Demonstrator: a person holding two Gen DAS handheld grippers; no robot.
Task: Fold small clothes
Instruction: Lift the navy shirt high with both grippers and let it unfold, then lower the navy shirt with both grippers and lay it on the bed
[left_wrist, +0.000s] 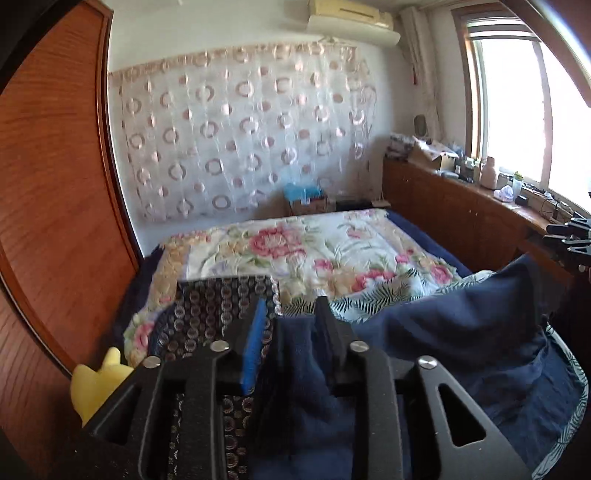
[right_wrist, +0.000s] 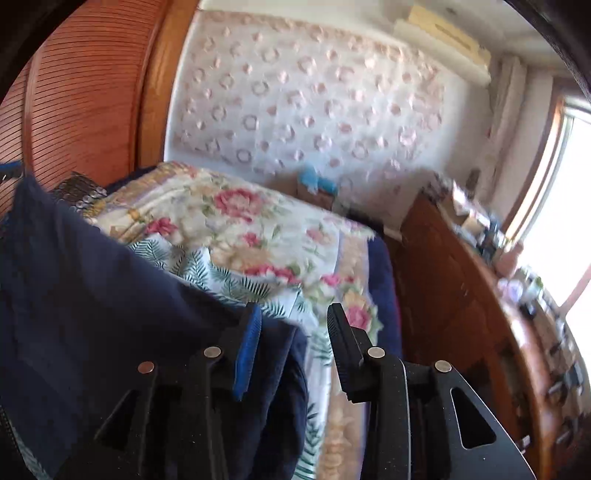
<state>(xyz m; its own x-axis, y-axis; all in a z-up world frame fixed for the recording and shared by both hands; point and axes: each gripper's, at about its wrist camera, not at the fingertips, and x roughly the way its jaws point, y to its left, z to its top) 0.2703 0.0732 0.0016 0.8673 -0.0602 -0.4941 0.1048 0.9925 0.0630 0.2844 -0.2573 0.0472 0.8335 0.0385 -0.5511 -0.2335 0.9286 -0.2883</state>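
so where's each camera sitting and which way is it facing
Left wrist: sits on the left tool, facing along its fingers over the floral bed toward the patterned curtain; navy garment between the open fingers, right tool at the right edge.
Right wrist: sits on the right tool, facing the same bed and curtain; navy garment to the left, draped over the blue-padded finger.
Shared: bed, curtain, navy garment, window side cabinet.

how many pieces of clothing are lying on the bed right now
3 seem visible: a navy garment draped between both grippers, a dark ring-patterned piece at its left, and a fern-print one under the navy one. Others may be hidden underneath.
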